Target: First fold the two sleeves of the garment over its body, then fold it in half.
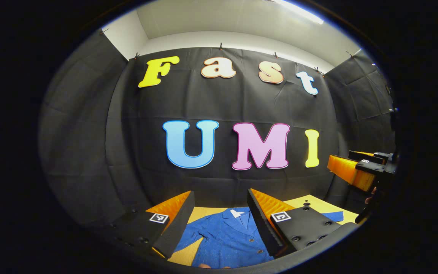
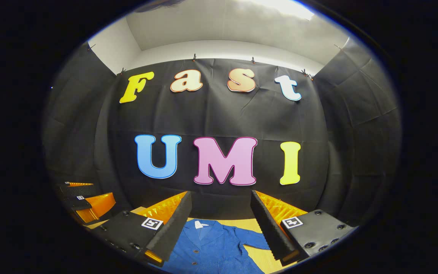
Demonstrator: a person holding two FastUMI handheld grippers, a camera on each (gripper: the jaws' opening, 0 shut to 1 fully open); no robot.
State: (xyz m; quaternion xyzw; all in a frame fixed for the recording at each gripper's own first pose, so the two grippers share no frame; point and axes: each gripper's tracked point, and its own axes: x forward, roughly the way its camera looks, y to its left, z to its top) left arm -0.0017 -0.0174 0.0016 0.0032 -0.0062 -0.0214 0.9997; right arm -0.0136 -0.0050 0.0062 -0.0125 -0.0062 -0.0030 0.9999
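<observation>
Both hand-held grippers are spread wide with nothing held between the fingers. In the left gripper view, the left gripper (image 1: pixel 219 217) is seen raised above the table, pointed pretty much level at the back wall, its two fingers parted well apart and touching nothing. Same deal in the right gripper view: the right gripper (image 2: pixel 221 219) is held up off the surface, fingers wide, nothing gripped.

A yellow table (image 1: pixel 314 203) is seen low in both views, and a blue button-up shirt (image 1: pixel 226 238) is laid flat on it, collar pointed toward the back wall, with a small white tag at the neck. In the left gripper view one sleeve is spread out to the side, with its tip visible past the gripper's right finger. In the right gripper view the shirt's front buttons can be made out, and one sleeve is stretched out toward the right finger. Neither sleeve looks folded over the body yet.

Black cloth is hung on the booth's walls by clips along the top, with a white wall and ceiling above it and a ceiling light (image 1: pixel 299 10) glaring near the top edge.

The other gripper is caught at each view's edge, hovering roughly level, with a bit of a hand (image 1: pixel 371 196) spotted under the one at far right in the left gripper view.
</observation>
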